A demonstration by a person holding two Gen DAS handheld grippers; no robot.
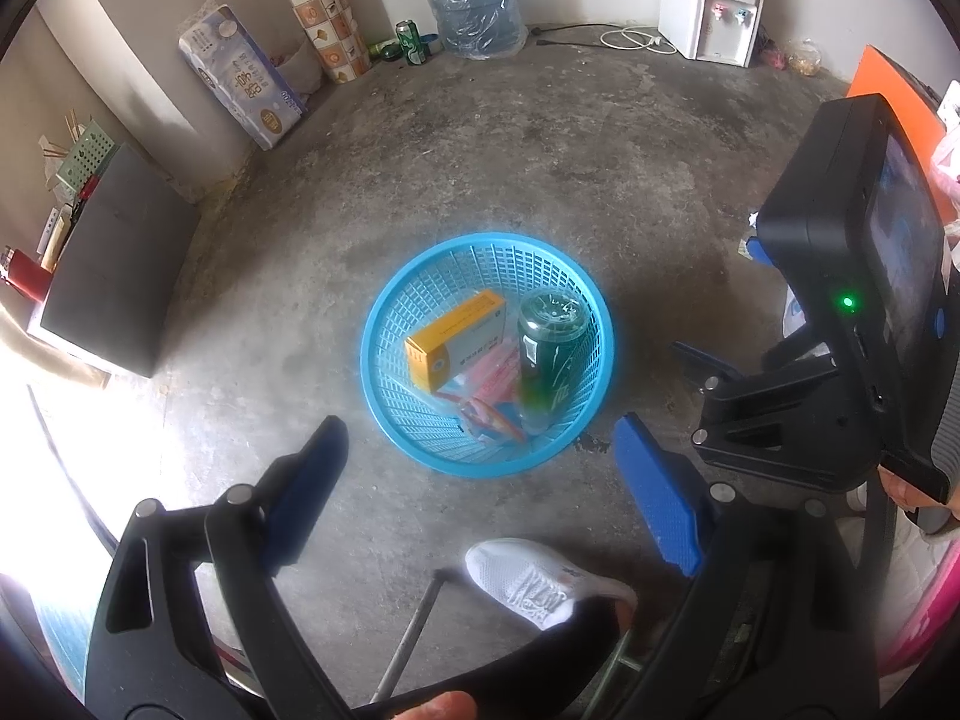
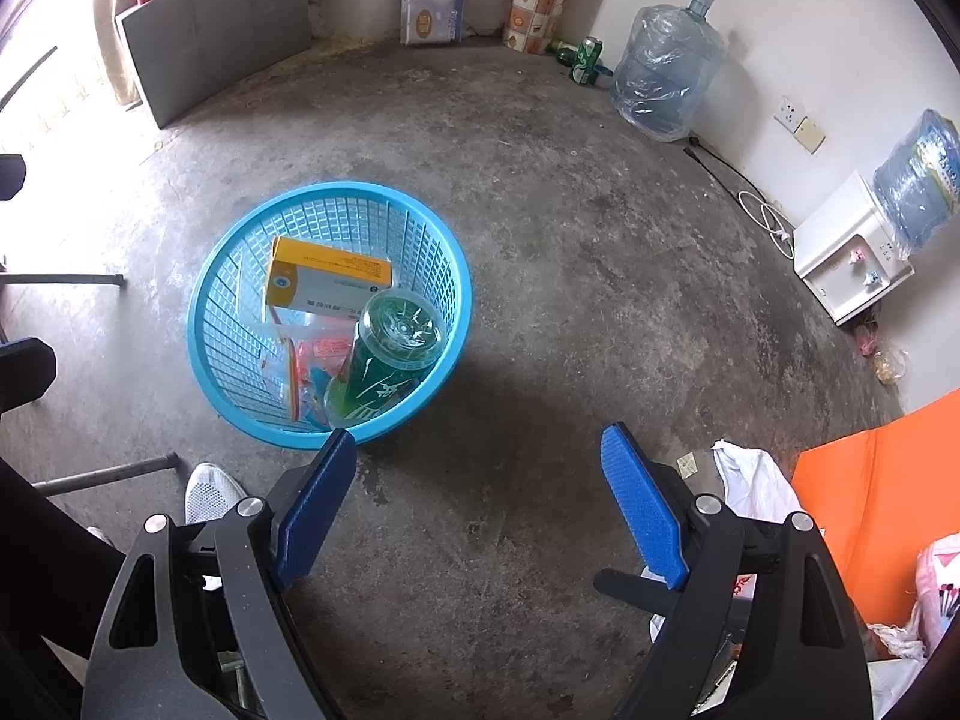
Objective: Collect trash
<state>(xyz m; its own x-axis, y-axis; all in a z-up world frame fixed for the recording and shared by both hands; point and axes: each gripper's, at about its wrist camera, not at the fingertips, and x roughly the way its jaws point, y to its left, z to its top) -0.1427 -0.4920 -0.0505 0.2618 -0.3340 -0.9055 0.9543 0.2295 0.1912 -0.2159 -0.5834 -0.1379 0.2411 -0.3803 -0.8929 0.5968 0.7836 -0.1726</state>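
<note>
A: Blue plastic mesh, that is the basket (image 1: 384,324), standing on the grey concrete floor (image 1: 600,180) at the centre of the left wrist view. What lies in it?

B: A yellow and white carton (image 1: 459,339) on the left side, a green bottle (image 1: 549,354) leaning on the right side with its base toward the camera, and red-printed plastic wrappers (image 1: 489,396) under and between them. In the right wrist view the same basket (image 2: 210,276) sits left of centre, carton (image 2: 327,282) toward the top, bottle (image 2: 384,360) toward the lower right rim.

A: And the claws?

B: The left claw (image 1: 480,480) stands wide, its blue pads at the lower left and lower right of the frame, nothing between them but floor and the near rim of the basket. The right claw (image 2: 474,504) is wide too, empty, over bare floor at the bottom of its frame; its left pad lies just before the basket's near rim in the picture.

A: Anything else nearby?

B: A white shoe (image 1: 528,582) at the bottom of the left view. Against the far wall, a green can (image 1: 411,42) beside a large water jug (image 1: 471,0), and a white dispenser (image 1: 708,15) at the upper right.
</note>
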